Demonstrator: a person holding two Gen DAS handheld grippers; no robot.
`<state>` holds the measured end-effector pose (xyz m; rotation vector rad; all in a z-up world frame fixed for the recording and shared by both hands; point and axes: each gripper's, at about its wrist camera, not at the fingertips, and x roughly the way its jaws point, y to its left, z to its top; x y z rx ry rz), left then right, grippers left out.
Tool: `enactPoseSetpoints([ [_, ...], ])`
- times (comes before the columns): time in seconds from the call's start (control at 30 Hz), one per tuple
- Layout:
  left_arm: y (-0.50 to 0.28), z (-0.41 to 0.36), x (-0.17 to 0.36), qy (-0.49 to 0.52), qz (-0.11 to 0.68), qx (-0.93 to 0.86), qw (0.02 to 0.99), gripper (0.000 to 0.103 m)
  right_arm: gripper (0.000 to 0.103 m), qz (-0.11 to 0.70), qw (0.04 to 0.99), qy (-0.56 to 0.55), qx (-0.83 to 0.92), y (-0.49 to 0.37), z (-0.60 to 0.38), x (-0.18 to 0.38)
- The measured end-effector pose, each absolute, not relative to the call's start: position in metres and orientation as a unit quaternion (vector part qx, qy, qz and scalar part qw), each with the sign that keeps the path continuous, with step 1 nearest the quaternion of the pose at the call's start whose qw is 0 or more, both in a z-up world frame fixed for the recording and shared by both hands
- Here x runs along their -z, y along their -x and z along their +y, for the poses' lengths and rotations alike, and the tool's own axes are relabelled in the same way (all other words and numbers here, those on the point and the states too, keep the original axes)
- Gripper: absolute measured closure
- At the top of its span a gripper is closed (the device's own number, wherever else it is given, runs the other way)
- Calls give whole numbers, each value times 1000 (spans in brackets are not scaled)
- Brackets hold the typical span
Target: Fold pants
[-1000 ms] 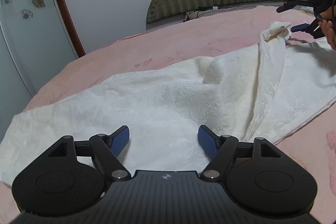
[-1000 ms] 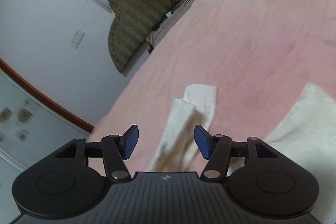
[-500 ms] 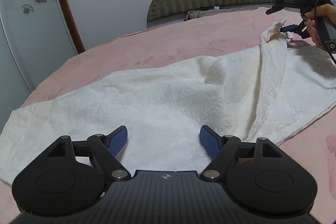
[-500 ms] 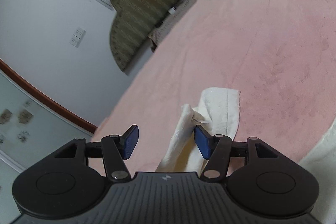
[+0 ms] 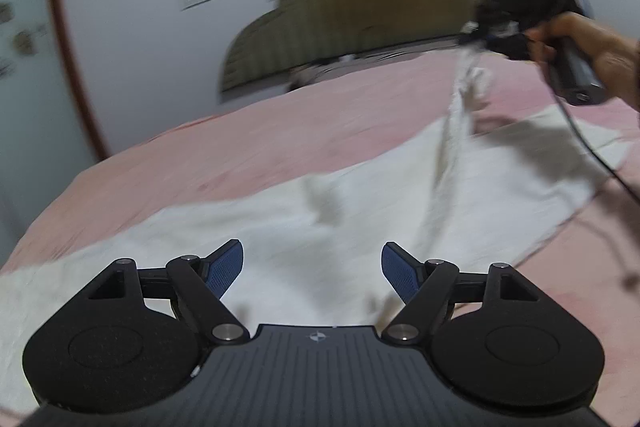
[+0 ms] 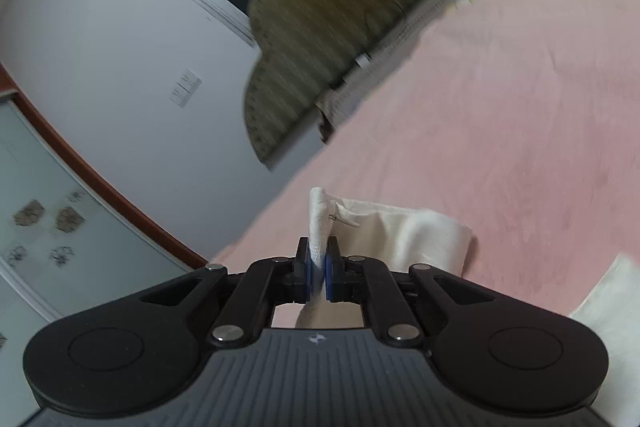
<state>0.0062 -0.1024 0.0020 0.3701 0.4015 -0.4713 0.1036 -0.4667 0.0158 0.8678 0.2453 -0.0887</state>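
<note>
Since a moment ago, my right gripper (image 6: 317,273) has clamped onto the white pants (image 6: 320,227), lifting a corner.

Left wrist view: my left gripper (image 5: 312,269) hovers spread wide over pants (image 5: 320,227) lying across the pink bed (image 5: 280,143).

Right wrist view: cloth is pinched between my pads.

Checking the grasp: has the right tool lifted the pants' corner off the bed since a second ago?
Yes. The right tool, open before, is shut on the pants corner and has raised it; seen from the left wrist it now sits level with the headboard base.
</note>
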Motion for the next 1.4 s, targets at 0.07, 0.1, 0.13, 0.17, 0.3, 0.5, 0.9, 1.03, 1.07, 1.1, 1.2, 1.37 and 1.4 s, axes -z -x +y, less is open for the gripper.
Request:
enactPoseSetpoints([
  [0.07, -2, -117, -5, -198, 193, 270, 923, 24, 97, 99, 905, -412, 29, -88, -468, -31],
  [0.1, 0, -124, -4, -207, 192, 282, 917, 24, 97, 92, 908, -408, 23, -81, -467, -37],
  [0.13, 1, -132, -3, -216, 190, 291, 912, 24, 97, 86, 910, -405, 19, -73, -468, -43],
  [0.17, 2, -138, -1, -225, 185, 296, 910, 24, 97, 81, 912, -402, 14, -66, -468, -48],
  [0.3, 0, -163, 13, -281, 169, 265, 907, 45, 97, 71, 914, -400, 6, -45, -469, -57],
  [0.5, -24, -167, 22, -272, 217, 256, 902, 89, 97, 104, 898, -426, 24, -45, -487, -48],
  [0.9, -29, -143, -46, -170, 99, 124, 973, 89, 96, -54, 929, -362, -55, 1, -479, -85],
  [1.03, -18, -170, 14, -262, 199, 213, 920, 88, 96, 109, 885, -447, 70, 18, -513, -5],
  [1.07, -15, -172, 22, -269, 213, 221, 913, 88, 96, 115, 872, -470, 74, 27, -518, 13],
  [1.1, -13, -173, 27, -277, 217, 225, 909, 88, 96, 123, 868, -475, 83, 35, -520, 24],
  [1.2, -12, -175, 30, -290, 210, 225, 906, 88, 96, 135, 869, -468, 92, 46, -520, 37],
  [1.37, -16, -173, 27, -270, 228, 229, 907, 88, 96, 139, 873, -458, 92, 46, -521, 27],
  [1.4, -15, -174, 26, -271, 227, 229, 907, 88, 96, 140, 878, -448, 93, 46, -518, 23],
])
